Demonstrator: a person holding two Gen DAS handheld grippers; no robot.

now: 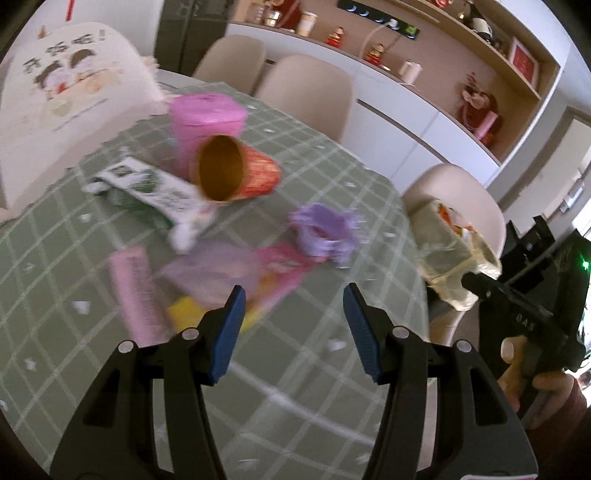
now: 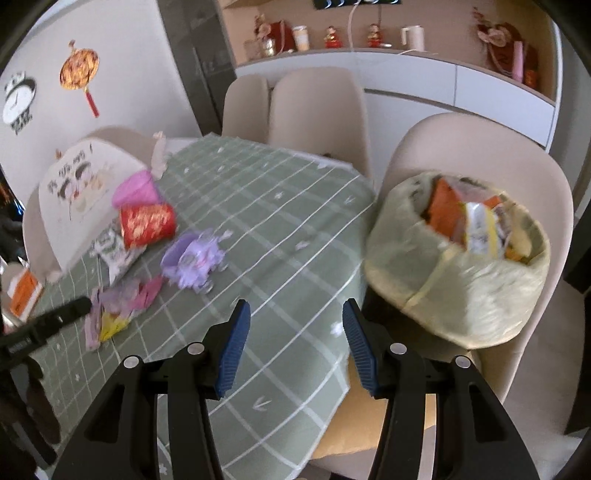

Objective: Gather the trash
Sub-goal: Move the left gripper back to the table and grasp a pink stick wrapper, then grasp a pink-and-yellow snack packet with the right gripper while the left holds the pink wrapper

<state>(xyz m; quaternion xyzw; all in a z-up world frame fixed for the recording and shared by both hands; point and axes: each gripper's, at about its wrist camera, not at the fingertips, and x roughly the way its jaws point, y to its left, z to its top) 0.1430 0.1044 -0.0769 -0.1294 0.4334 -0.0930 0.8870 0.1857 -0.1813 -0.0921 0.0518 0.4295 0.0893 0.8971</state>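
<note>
Trash bag (image 2: pixel 458 273) full on chair (image 2: pixel 480 147), wrappers (image 1: pixel 155 192) and red cup (image 1: pixel 236 170) on our table (image 1: pixel 295 369), left gripper (image 1: pixel 293 334) and right gripper (image 2: pixel 295 345) both agape, empty.

Ahead of you stands a table (image 2: pixel 280 229) under a green checked cloth, its near right corner hanging over the edge. Three beige chairs (image 2: pixel 317 110) are pushed in along the far side, and a fourth (image 2: pixel 476 147) stands to the right of the table. At the far left, a chair cover (image 1: pixel 70 85) printed with cartoon figures leans up against the table edge. On the left wall you can see a round clock (image 2: pixel 18 98) and, just to its right, a lantern decoration (image 2: pixel 79 70). Far behind, a white sideboard (image 2: pixel 406 85) carries red figurines (image 2: pixel 373 36) and a white kettle (image 2: pixel 415 37).
</note>
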